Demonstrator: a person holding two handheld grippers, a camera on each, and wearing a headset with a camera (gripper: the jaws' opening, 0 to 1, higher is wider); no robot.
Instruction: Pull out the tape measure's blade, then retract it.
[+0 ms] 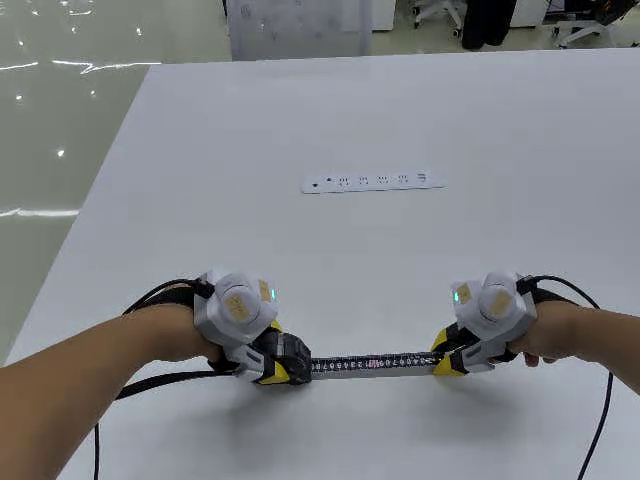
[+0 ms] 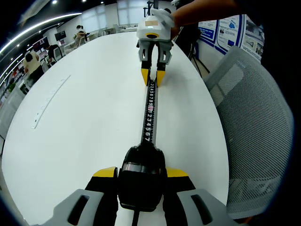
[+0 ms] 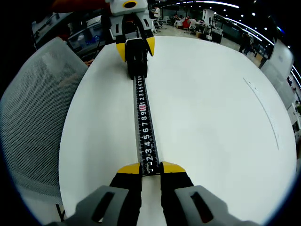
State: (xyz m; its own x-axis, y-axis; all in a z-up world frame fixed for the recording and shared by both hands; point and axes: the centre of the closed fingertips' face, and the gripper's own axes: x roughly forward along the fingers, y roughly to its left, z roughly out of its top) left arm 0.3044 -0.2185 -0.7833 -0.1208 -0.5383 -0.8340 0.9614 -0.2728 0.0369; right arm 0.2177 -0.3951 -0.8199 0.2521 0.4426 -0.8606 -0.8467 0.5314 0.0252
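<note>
A black tape measure case rests near the table's front edge, and my left gripper is shut on it; in the left gripper view the case sits between the yellow-tipped fingers. Its dark blade with white numerals runs flat along the table to the right. My right gripper is shut on the blade's end. The right gripper view has the blade stretching from my right gripper back to the case. In the left gripper view the blade reaches the right gripper.
A white power strip lies mid-table, beyond both grippers. A grey mesh chair stands just off the table's near edge. Black cables trail from the grippers. Shiny floor lies left of the table.
</note>
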